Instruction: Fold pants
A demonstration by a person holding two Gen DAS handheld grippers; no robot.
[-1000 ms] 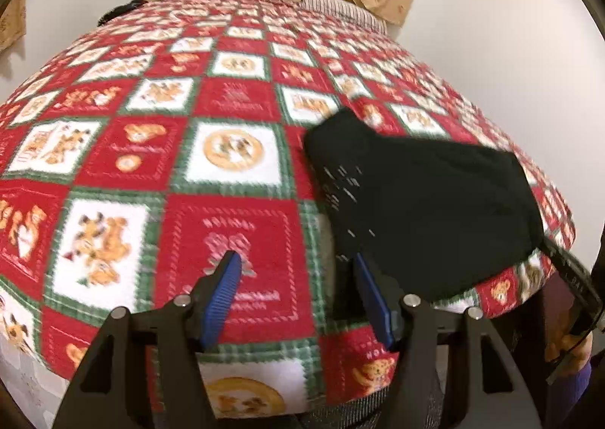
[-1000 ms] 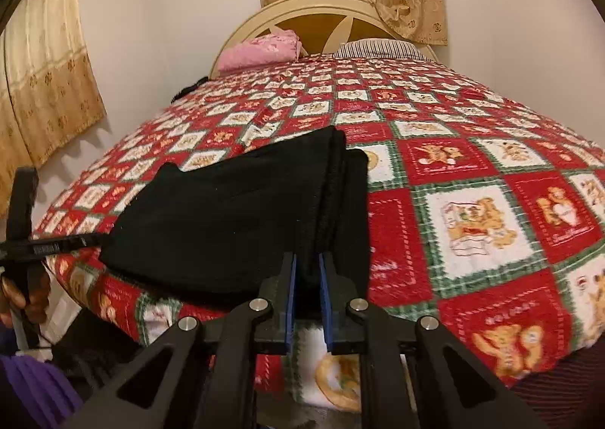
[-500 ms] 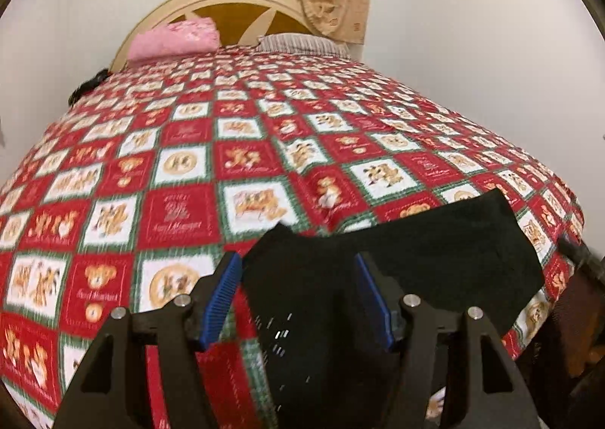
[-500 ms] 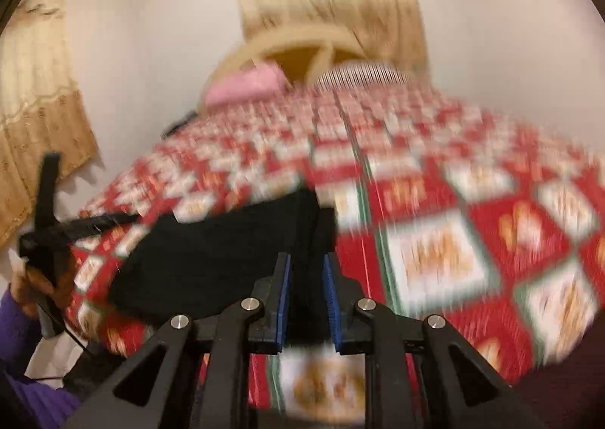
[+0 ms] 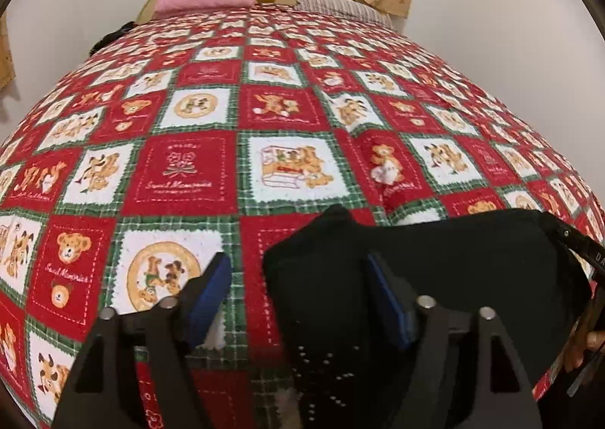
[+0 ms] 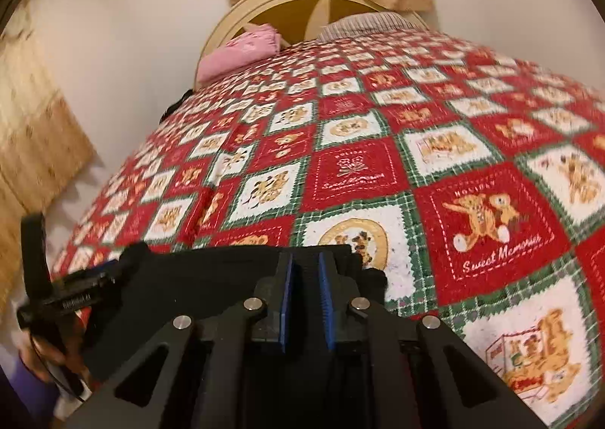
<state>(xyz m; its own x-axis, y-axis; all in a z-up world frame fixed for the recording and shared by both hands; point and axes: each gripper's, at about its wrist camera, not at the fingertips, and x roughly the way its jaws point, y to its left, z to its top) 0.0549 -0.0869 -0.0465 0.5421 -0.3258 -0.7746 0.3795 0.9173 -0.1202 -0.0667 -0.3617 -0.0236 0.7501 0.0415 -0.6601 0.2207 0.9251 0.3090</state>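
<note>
Now my right tongs (image 6: 304, 291) pinch the folded black pants (image 5: 453, 270) on the quilt (image 5: 189, 172) while my left tongs (image 5: 297, 296) are opening astride their corner, so next I regrip that corner.

Left gripper (image 5: 298, 300) angled downward, fingers opening — right gripper (image 6: 304, 296) fingers closing, narrow gap.

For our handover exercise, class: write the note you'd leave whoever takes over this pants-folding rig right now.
Left tongs: jaws opening, astride a corner of the black pants, pads not pressing.
Right tongs: jaws closing, pinching the pants' edge.
Pants: a flat, folded-looking bundle at the near edge of the quilt.
Left: probably check that the fold lies flat, then let go.
</note>
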